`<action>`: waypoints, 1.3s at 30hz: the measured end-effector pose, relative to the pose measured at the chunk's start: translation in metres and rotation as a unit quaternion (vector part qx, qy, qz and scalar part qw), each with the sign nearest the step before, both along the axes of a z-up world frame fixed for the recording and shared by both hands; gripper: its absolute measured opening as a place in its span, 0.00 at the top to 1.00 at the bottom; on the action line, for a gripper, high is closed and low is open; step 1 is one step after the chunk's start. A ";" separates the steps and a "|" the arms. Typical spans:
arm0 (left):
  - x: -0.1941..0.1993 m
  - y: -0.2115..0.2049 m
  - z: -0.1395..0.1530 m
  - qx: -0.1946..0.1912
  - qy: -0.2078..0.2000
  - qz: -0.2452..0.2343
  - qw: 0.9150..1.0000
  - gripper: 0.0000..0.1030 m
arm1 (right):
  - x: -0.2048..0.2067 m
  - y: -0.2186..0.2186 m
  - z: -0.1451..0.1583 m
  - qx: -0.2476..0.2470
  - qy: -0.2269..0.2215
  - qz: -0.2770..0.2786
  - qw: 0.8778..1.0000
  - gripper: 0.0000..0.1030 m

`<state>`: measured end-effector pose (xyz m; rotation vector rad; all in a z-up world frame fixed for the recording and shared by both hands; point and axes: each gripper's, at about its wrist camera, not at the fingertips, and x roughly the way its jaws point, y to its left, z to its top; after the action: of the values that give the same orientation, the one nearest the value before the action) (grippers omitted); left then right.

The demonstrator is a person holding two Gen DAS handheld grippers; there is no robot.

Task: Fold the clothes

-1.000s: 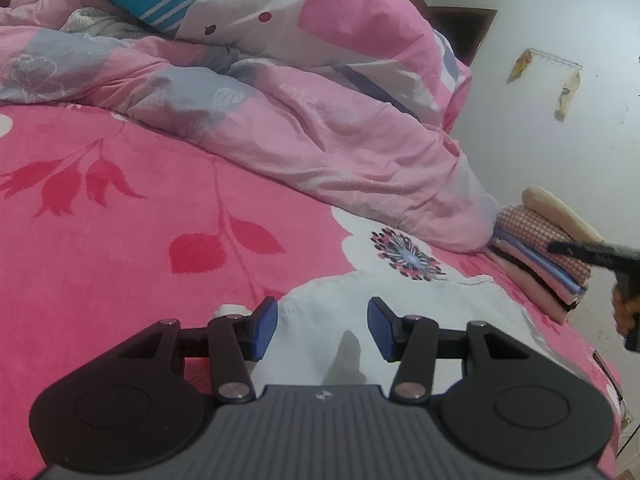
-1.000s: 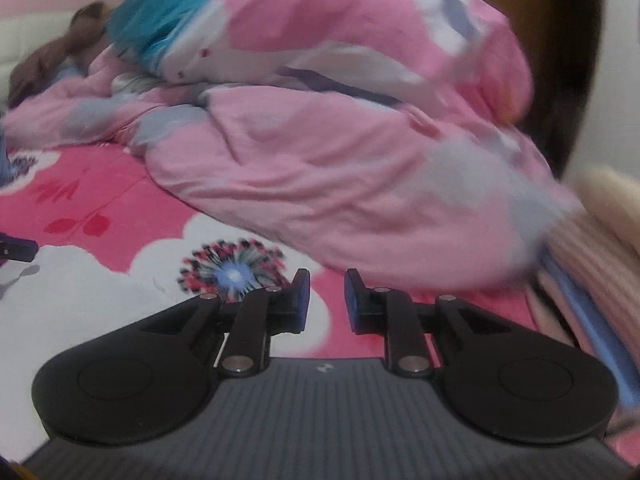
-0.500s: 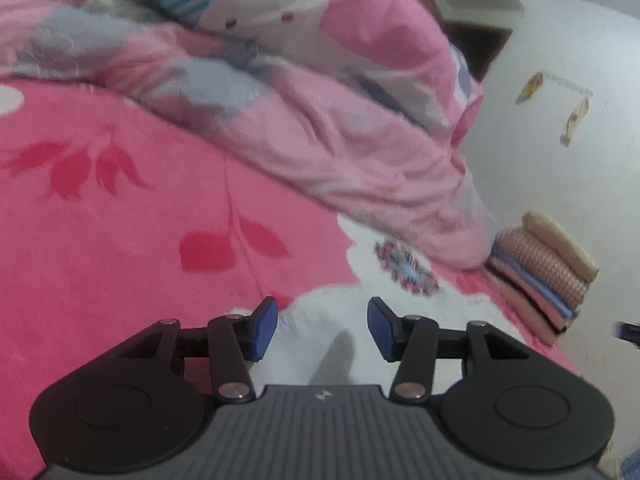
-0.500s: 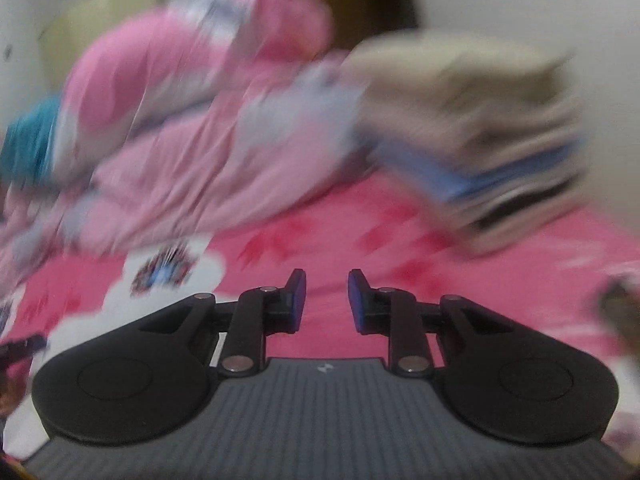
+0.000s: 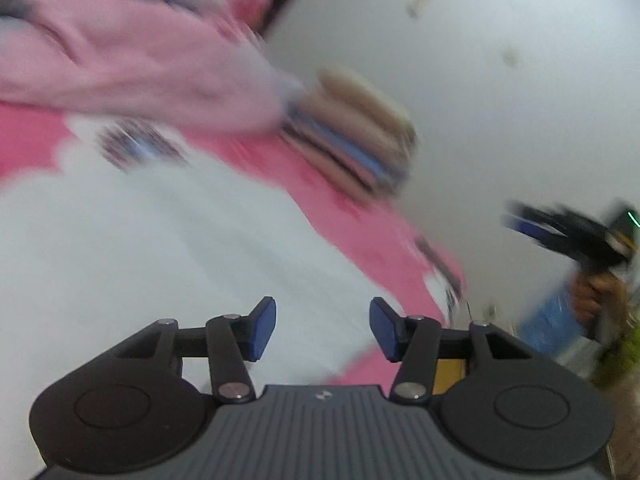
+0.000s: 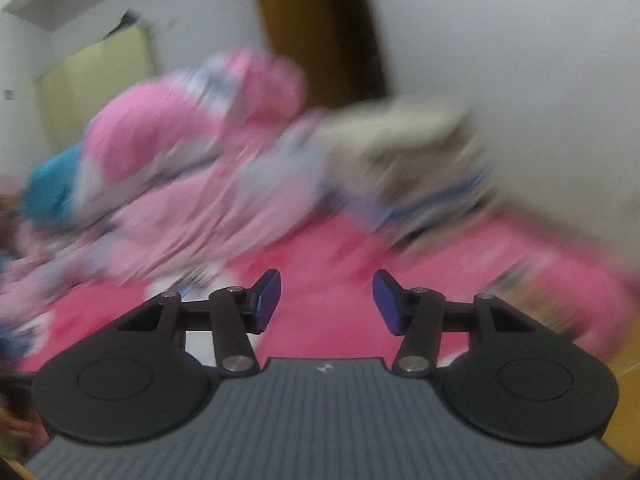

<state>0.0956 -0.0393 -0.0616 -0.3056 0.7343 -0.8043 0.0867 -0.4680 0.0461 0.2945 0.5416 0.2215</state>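
Both grippers are spread wide and hold nothing. The left gripper (image 5: 322, 328) hovers over a white garment (image 5: 160, 248) spread on the bed (image 5: 360, 216); the right gripper (image 6: 326, 300) points at bare sheet, near a folded stack (image 6: 420, 160). Whether folding is starting or between folds cannot be told; any grasp needs an edge.

Right gripper (image 6: 326, 300) held above pink bed sheet (image 6: 320, 248), its 2 blue-padded fingers (image 6: 269, 298) spread wide, nothing between. Beyond, blurred: rumpled pink quilt (image 6: 192, 184), stack of folded clothes (image 6: 416, 160) beside it, brown door (image 6: 320, 28).
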 end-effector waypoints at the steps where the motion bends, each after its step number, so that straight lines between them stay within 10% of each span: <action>1: -0.004 -0.015 -0.006 0.016 -0.008 -0.003 1.000 0.53 | 0.021 0.014 -0.022 0.022 0.024 0.020 0.999 0.51; 10: -0.004 -0.037 -0.040 0.074 -0.001 -0.014 0.997 0.58 | 0.175 0.082 -0.137 0.133 0.122 0.093 0.979 0.52; 12: -0.002 -0.035 -0.042 0.070 0.000 -0.017 0.997 0.58 | 0.193 0.090 -0.147 0.132 0.136 0.098 0.977 0.57; 16: 0.003 -0.035 -0.044 0.070 -0.010 -0.029 0.997 0.58 | 0.206 0.097 -0.159 0.113 0.146 0.122 0.975 0.98; 23: 0.000 -0.031 -0.045 0.062 -0.008 -0.035 0.997 0.56 | 0.223 0.093 -0.160 0.088 0.102 0.103 0.986 0.96; 32: -0.001 -0.031 -0.044 0.058 -0.011 -0.033 0.998 0.52 | 0.128 0.064 -0.112 0.019 0.044 0.134 0.990 0.87; 39: -0.001 -0.029 -0.043 0.051 0.005 -0.026 0.998 0.52 | 0.029 0.084 -0.102 -0.109 0.002 0.235 0.966 0.87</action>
<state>0.0944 -0.0687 -0.1045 -0.1989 0.7922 -0.8118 0.1158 -0.3840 -0.0562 -0.0534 0.6302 0.6170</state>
